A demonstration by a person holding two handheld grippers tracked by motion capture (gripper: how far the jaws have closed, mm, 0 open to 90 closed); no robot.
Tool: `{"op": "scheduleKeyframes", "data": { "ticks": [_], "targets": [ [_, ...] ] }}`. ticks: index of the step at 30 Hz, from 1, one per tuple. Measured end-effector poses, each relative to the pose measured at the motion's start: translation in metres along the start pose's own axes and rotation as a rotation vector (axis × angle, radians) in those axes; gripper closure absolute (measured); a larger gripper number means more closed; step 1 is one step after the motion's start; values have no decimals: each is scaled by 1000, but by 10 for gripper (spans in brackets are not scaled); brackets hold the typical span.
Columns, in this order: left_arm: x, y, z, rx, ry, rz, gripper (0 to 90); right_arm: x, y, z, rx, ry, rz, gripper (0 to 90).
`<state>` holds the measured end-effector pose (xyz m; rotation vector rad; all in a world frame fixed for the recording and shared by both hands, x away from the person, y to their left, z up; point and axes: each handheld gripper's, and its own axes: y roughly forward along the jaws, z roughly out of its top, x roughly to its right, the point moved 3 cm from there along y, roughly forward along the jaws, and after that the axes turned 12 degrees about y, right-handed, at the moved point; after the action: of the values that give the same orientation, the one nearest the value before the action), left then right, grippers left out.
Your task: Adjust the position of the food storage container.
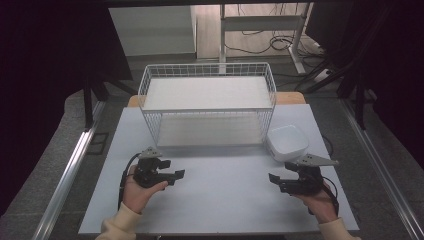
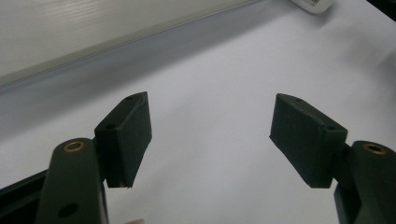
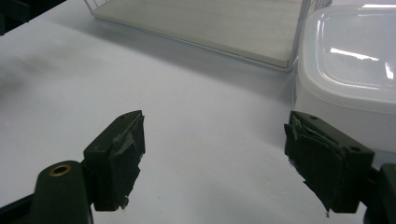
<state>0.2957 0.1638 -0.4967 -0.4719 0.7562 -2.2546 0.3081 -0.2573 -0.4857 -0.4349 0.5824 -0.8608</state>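
Nothing looks started yet — the left hand-held gripper (image 1: pixel 176 175) and right hand-held gripper (image 1: pixel 274 180) hover over the bare desk (image 1: pixel 220 200), jaws spread and empty. The lidded white container (image 1: pixel 287 142) sits just beyond the right one, beside the wire rack (image 1: pixel 207 102) — untouched.

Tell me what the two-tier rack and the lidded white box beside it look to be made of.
The rack: thin white-coated wire, likely metal, judging by its open grid walls, with pale matte shelf boards, possibly wood or laminate. The box: milky, translucent plastic by its look; the glossy lid catches bright reflections in the right gripper view.
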Motion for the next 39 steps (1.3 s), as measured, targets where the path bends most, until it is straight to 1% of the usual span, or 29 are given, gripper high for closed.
{"op": "scheduleKeyframes", "data": {
  "ticks": [3, 6, 11, 15, 17, 21, 25, 29, 32, 35, 39],
  "targets": [
    [0, 1, 0, -4, 2, -5, 281, 1, 0, -1, -12, -12, -1, 212],
    [0, 0, -1, -3, 0, -2, 280, 3, 0, -3, -23, -9, 0, 221],
    [0, -2, -4, -2, 1, 3, 281, 3, -1, 1, -19, -5, 4, 245],
    [0, -4, -8, -11, 1, 6, 282, 4, 1, 2, -25, -4, 3, 266],
    [1, -7, -8, 1, -5, 3, 283, 3, 0, 2, -29, -3, 4, 277],
    [4, -10, -2, 17, 11, 3, 284, 0, -4, 1, -33, -3, 6, 311],
    [7, -10, -1, 16, 22, -6, 283, 0, -7, 3, -37, 2, 16, 351],
    [6, -11, 2, 14, 13, 3, 283, 1, -5, 5, -43, 6, 27, 371],
    [6, -14, 5, 24, 19, 6, 284, 1, -2, 8, -54, 4, 34, 393],
    [6, -13, 6, 23, 22, -1, 284, 2, -1, 13, -59, 12, 30, 412],
    [5, -12, 5, 18, 23, -12, 284, 6, 0, 26, -57, 23, 8, 438]
  ]
}}
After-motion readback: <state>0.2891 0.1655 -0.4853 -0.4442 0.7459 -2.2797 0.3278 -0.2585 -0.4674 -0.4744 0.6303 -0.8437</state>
